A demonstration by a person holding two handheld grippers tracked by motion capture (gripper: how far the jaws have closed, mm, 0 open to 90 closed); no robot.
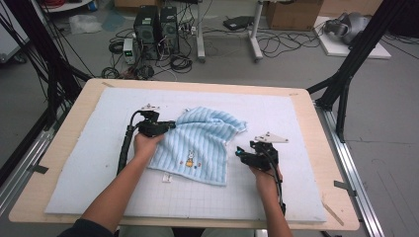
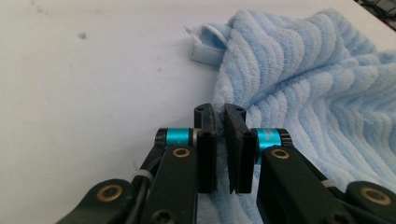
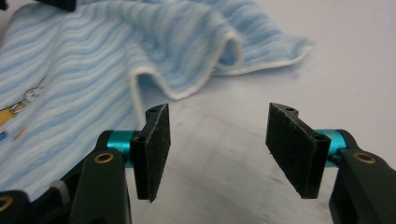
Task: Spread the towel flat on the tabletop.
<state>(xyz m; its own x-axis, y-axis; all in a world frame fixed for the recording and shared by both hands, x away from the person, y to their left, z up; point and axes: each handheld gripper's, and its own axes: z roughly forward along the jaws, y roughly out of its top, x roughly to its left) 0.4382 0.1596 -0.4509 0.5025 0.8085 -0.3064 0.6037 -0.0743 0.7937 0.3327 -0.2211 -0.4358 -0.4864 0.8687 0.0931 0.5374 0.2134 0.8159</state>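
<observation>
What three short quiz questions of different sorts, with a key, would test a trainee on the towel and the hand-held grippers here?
1. True or false: the left hand-held gripper is shut on the towel's edge.
2. The right hand-held gripper is: A open, beside the towel; B shut on the towel; C holding a cup.
3. Fill in: the towel lies on a white ____.

Key: 1 true; 2 A; 3 mat.

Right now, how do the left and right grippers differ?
The left gripper is shut on the blue towel's left edge; the right gripper is open, holding nothing. The left touches the towel; the right sits off its right edge, over the white mat. Both have black padded jaws.
</observation>
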